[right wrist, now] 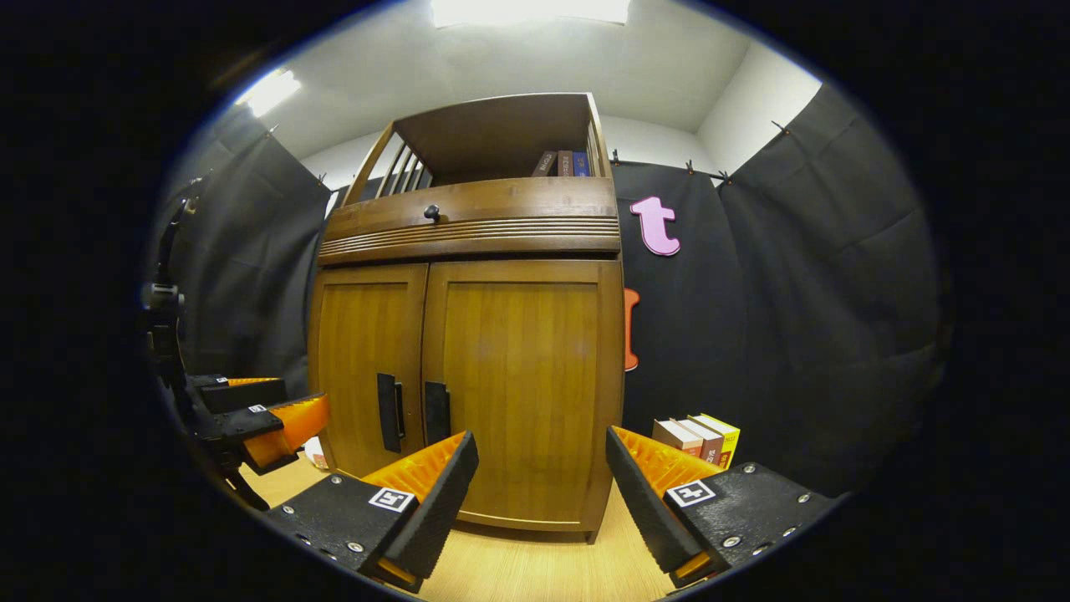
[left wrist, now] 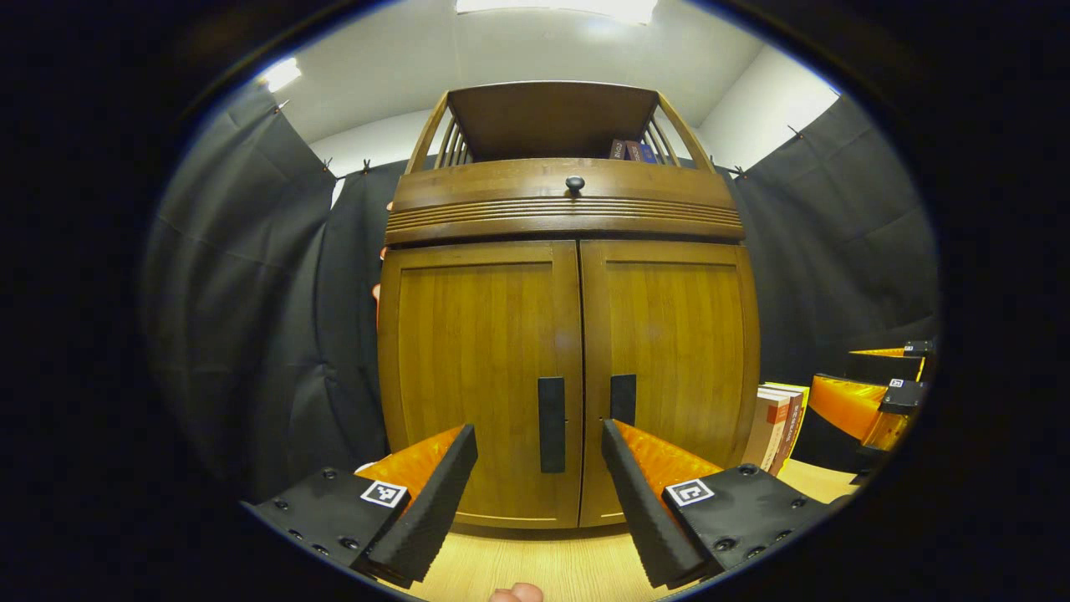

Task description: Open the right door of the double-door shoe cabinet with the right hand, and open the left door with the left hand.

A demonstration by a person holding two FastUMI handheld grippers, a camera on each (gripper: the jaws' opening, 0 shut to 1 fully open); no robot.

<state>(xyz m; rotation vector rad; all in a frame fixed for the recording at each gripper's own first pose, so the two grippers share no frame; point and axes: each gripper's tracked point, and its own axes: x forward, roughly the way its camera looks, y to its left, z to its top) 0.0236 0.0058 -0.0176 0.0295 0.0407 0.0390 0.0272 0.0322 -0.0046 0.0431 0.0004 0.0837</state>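
Both doors shut. Left gripper [left wrist: 539,451] gapes level before the left handle [left wrist: 551,424]; right gripper [right wrist: 542,460], at three o'clock, gapes before the right door [right wrist: 522,393].

Black cloth [right wrist: 794,293] hangs clipped along white walls [right wrist: 744,100]. Ceiling lights [right wrist: 527,10] on. Pale wood floor [left wrist: 543,564]. Books [right wrist: 698,439] stand against the cloth.

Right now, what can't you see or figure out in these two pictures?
- Inside the shoe cabinet: both doors are shut in both views.
- Right door handle, left gripper view: its lower end is hidden behind the left gripper.
- Books on the top shelf: too small to tell apart.
- Books beside the cabinet, right gripper view: their lower part is hidden behind the right gripper.
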